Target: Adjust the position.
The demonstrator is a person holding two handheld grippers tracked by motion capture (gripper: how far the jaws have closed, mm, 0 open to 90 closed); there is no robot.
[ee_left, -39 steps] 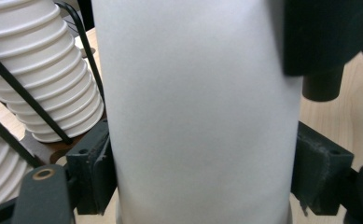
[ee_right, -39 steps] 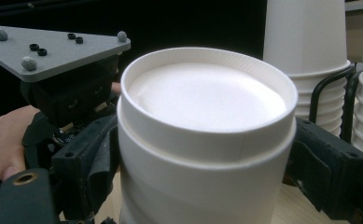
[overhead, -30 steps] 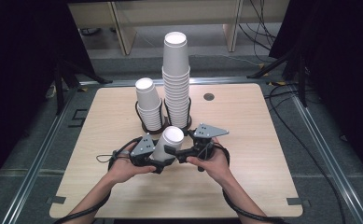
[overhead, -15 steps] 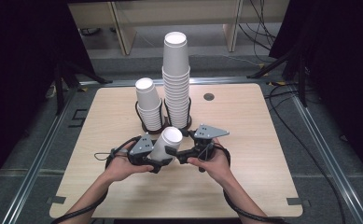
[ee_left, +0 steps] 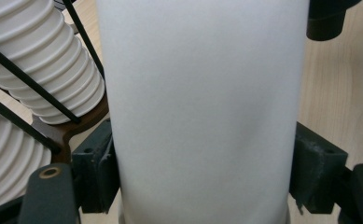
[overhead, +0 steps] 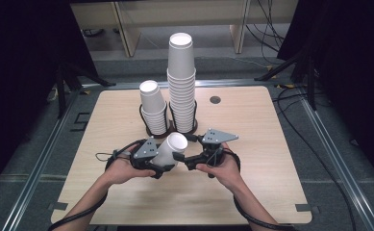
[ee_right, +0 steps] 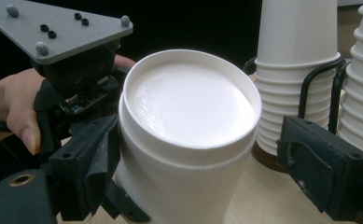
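A white paper cup lies tilted between my two grippers above the table's near half. My left gripper is shut on its wall, and in the left gripper view the cup is pressed between both pads of that gripper. In the right gripper view the cup's recessed base faces the camera. My right gripper is open around that end: its left pad touches the cup wall and its right pad stands apart. From above, the right gripper points left at the cup.
Two stacks of white cups stand in black wire holders behind the grippers: a tall stack and a shorter one to its left. The wooden table has a small dark hole at the back. Dark floor and cables surround it.
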